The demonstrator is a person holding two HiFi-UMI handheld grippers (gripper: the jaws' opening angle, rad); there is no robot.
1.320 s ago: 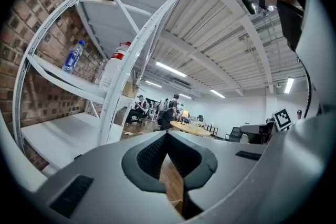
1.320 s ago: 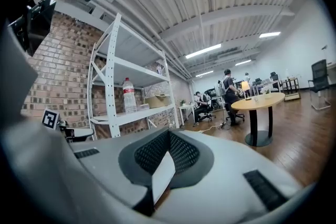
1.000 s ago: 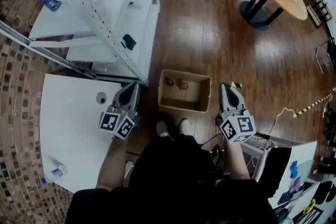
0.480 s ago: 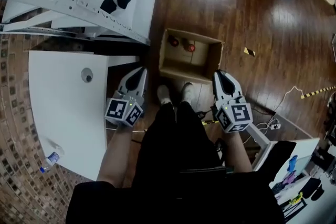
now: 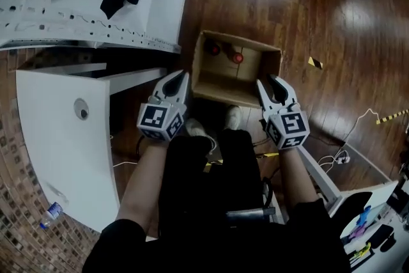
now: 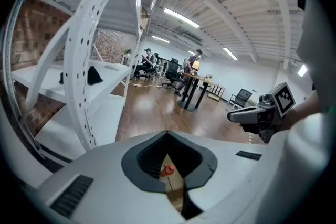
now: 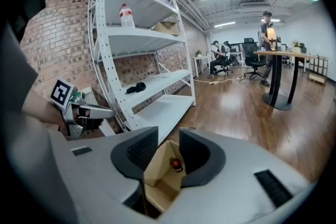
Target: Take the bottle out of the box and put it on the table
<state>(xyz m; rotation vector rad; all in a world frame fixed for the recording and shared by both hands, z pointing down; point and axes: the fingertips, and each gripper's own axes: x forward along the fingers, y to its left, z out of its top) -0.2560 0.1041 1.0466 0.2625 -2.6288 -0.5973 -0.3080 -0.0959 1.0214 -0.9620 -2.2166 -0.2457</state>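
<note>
An open cardboard box (image 5: 220,87) stands on the wooden floor. Two red-capped bottles (image 5: 237,57) stand upright against its far wall. My left gripper (image 5: 181,77) hangs at the box's near left corner, shut and empty. My right gripper (image 5: 268,81) is at the near right corner, and its jaws are opening with nothing between them. In the left gripper view a red cap (image 6: 168,170) shows past the shut gripper (image 6: 167,135). The right gripper view looks between the parted jaws of the right gripper (image 7: 168,138) at the box (image 7: 157,178) and one bottle (image 7: 176,165).
A white table (image 5: 57,137) stands to the left of the person. A white metal shelf rack (image 5: 96,3) with dark objects is behind it. A small bottle (image 5: 50,213) lies by the table's near corner. The person's shoes (image 5: 233,117) touch the box's near side. Cables run at the right.
Both grippers have dropped and moved forward to the box's near corners. The right jaws have parted. The view has tilted toward the box.
</note>
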